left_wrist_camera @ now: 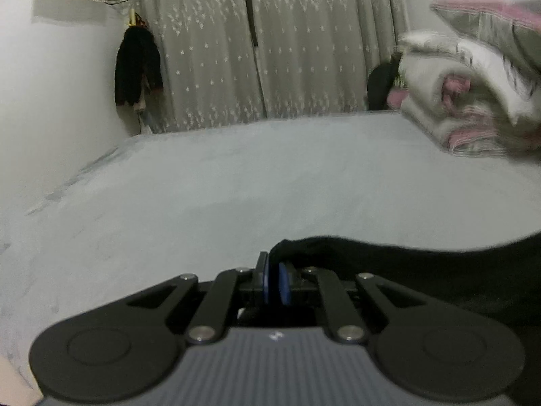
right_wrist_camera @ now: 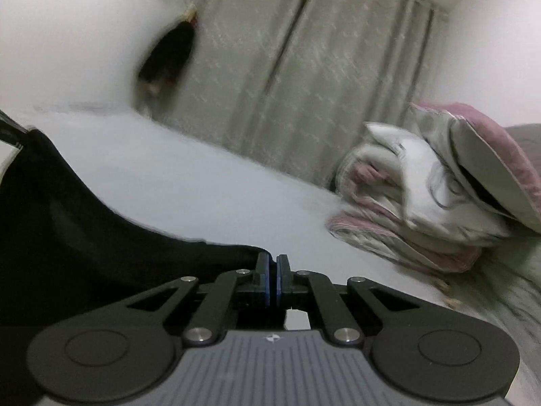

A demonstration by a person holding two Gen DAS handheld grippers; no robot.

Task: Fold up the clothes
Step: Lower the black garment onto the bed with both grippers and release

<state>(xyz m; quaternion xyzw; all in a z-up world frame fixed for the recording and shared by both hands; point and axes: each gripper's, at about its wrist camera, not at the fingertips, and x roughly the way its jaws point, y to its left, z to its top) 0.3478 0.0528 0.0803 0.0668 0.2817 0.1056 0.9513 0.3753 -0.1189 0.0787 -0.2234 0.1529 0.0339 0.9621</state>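
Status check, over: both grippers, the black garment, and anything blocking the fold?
Left gripper shut on black garment edge. Right gripper shut, garment beside its tips, grip unclear. Bed ahead; folded bedding pile off right.

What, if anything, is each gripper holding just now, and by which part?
The left gripper is shut on an edge of the black garment. The right gripper is shut at its other end; whether cloth is caught there cannot be told.
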